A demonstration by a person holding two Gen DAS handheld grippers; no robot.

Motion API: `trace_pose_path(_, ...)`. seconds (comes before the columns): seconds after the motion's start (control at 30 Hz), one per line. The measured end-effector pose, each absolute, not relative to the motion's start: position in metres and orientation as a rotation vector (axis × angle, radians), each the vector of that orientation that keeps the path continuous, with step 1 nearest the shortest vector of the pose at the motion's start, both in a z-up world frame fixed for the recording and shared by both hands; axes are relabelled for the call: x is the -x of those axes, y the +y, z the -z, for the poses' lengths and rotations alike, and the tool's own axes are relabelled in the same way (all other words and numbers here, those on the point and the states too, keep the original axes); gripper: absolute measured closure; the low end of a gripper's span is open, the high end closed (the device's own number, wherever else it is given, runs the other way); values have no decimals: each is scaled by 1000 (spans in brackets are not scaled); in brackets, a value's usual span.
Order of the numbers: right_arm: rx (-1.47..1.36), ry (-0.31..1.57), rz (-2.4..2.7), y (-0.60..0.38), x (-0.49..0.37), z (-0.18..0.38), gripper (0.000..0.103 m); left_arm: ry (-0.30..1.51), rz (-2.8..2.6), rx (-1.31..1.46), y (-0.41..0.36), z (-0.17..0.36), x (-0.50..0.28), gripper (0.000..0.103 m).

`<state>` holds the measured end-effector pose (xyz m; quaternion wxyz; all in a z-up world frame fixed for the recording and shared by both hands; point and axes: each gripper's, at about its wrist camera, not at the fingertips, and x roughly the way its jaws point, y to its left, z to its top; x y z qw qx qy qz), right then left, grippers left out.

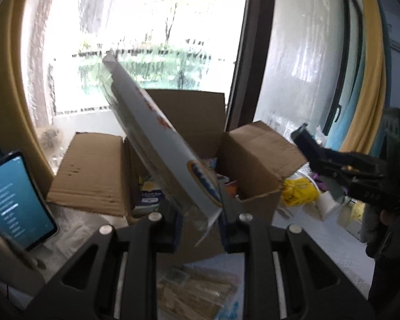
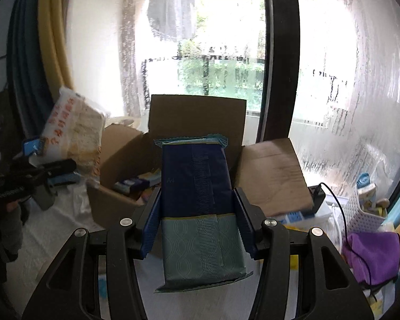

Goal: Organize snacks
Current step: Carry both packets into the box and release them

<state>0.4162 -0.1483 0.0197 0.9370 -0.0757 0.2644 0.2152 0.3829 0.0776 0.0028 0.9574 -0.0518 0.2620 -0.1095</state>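
Observation:
My left gripper [image 1: 198, 213] is shut on a flat white snack bag [image 1: 157, 133] seen edge-on, tilted up to the left in front of the open cardboard box [image 1: 93, 170]. The same bag [image 2: 74, 136] and left gripper [image 2: 53, 170] show at the left of the right wrist view. My right gripper [image 2: 196, 208] is shut on a dark blue and teal snack packet [image 2: 197, 200], held just in front of the box [image 2: 269, 176]. The right gripper also shows in the left wrist view [image 1: 306, 144]. Several snack packs [image 2: 136, 184] lie inside the box.
A phone [image 1: 16, 200] stands at left. A yellow packet [image 1: 298, 190] lies right of the box. A purple cloth [image 2: 373, 258], a white basket [image 2: 365, 213] and a black cable [image 2: 338, 213] sit at right. A biscuit pack [image 1: 197, 290] lies below my left gripper. A window is behind.

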Motion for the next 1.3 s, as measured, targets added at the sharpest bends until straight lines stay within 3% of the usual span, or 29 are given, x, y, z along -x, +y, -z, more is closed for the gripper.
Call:
trace_pose_path(0.8, 5, 520, -322, -103, -548, -19, 48, 698, 244, -18, 81, 28, -526, 78)
trace_pose_path(0.83, -42, 526, -326, -106, -556, -17, 44, 698, 227, -27, 79, 28, -527, 77)
trace_pose_path(0.87, -69, 542, -325, -108, -562, -15, 30, 692, 211, -35, 78, 27, -526, 75)
trace_pose_path(0.93, -83, 542, -320, -109, -564, -14, 21, 680, 178, -55, 75, 25, -525, 70)
trace_pose_path(1.0, -75, 529, -323, -110, -557, -16, 21, 665, 163, -55, 75, 21, -518, 44)
trace_pose_path(1.07, -63, 527, -330, -109, -550, -15, 21, 657, 162, -43, 78, 20, -515, 36)
trace_pose_path(1.3, -58, 554, -354, -114, -525, -15, 21, 628, 138, -24, 81, 12, -486, 35)
